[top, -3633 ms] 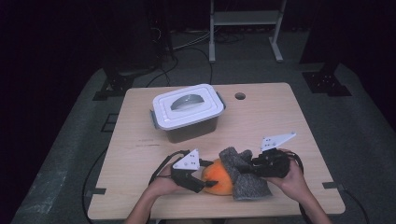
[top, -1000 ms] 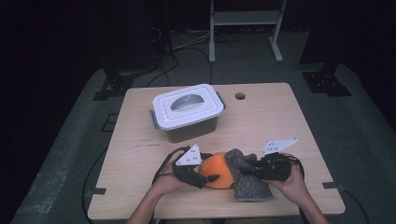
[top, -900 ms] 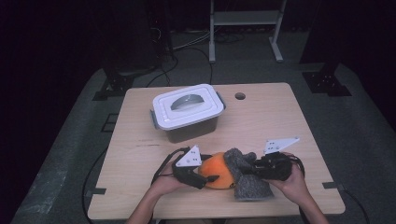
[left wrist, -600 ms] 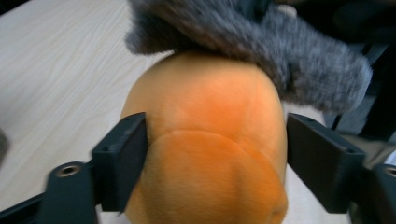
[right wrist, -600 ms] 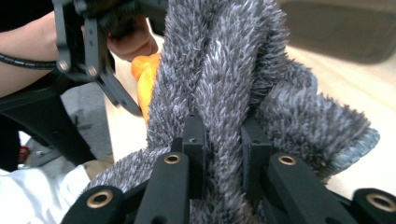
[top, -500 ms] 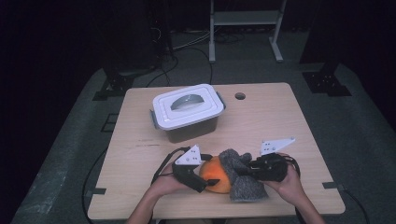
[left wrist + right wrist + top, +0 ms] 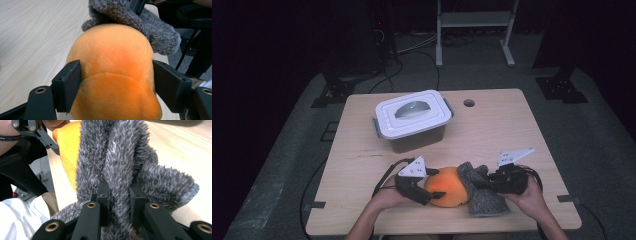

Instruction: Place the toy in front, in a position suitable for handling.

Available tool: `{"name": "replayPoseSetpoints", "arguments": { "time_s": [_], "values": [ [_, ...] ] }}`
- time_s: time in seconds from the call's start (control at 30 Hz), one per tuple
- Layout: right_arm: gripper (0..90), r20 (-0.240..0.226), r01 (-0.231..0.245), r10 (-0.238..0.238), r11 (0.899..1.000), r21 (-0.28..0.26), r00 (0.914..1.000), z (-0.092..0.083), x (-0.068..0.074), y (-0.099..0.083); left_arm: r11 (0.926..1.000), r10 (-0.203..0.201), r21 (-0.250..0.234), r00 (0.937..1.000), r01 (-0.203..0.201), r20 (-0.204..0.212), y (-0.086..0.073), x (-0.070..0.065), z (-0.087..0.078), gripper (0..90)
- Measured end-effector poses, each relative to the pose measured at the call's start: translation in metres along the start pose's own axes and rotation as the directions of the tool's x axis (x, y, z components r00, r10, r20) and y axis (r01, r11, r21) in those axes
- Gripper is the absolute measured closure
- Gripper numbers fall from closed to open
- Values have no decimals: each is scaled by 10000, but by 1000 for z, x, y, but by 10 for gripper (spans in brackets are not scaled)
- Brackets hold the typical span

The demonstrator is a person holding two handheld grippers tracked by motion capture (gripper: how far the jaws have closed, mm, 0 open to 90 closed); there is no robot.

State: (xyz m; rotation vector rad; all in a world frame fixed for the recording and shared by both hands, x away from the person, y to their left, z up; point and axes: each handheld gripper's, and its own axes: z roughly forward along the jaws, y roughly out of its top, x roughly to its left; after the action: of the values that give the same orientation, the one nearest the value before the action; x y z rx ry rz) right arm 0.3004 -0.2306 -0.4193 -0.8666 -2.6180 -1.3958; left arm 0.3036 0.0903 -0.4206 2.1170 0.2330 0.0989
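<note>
An orange plush ball (image 7: 447, 186) lies near the table's front edge. My left gripper (image 7: 431, 192) holds it from the left. In the left gripper view both pads press into the orange plush (image 7: 112, 75), and the jaws have just been closing on it. A grey fuzzy cloth (image 7: 484, 202) drapes against the plush's right side and spreads onto the table. My right gripper (image 7: 486, 183) is shut on a fold of it. The right gripper view shows the grey cloth (image 7: 120, 157) pinched between the two pads, with the orange plush (image 7: 66, 150) behind it.
A dark plastic box with a white lid (image 7: 412, 120) stands at the back left of the wooden table (image 7: 512, 135). A round cable hole (image 7: 469, 103) sits near the back edge. A metal stand (image 7: 474, 20) rises beyond the table.
My right gripper and the grey cloth have edged slightly left, toward the orange plush. The left hand has stayed where it was, with the plush between its jaws.
</note>
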Motion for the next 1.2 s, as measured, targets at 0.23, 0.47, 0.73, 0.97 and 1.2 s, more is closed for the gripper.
{"name": "replayPoseSetpoints", "arguments": {
  "time_s": [0.23,0.47,0.73,0.97,1.2],
  "values": [
    [745,-306,410,-430,9971,-649,9986,2,15,15,10000,-30,94,9998,28,206,0,0,0,241],
    [742,-794,892,-911,9956,-274,9927,14,24,14,9967,-365,731,9991,347,238,13,-3,7,115],
    [746,-583,657,-691,9961,-585,9959,6,20,18,9992,403,3,9990,-403,-200,10,-5,6,354],
    [746,-54,651,-660,9933,-952,9978,6,16,26,9926,1202,-50,9891,-1211,-847,11,-2,10,344],
    [743,-84,315,-318,9991,-292,9995,14,4,13,9991,430,7,9976,-431,-536,0,4,4,290]
  ]
}}
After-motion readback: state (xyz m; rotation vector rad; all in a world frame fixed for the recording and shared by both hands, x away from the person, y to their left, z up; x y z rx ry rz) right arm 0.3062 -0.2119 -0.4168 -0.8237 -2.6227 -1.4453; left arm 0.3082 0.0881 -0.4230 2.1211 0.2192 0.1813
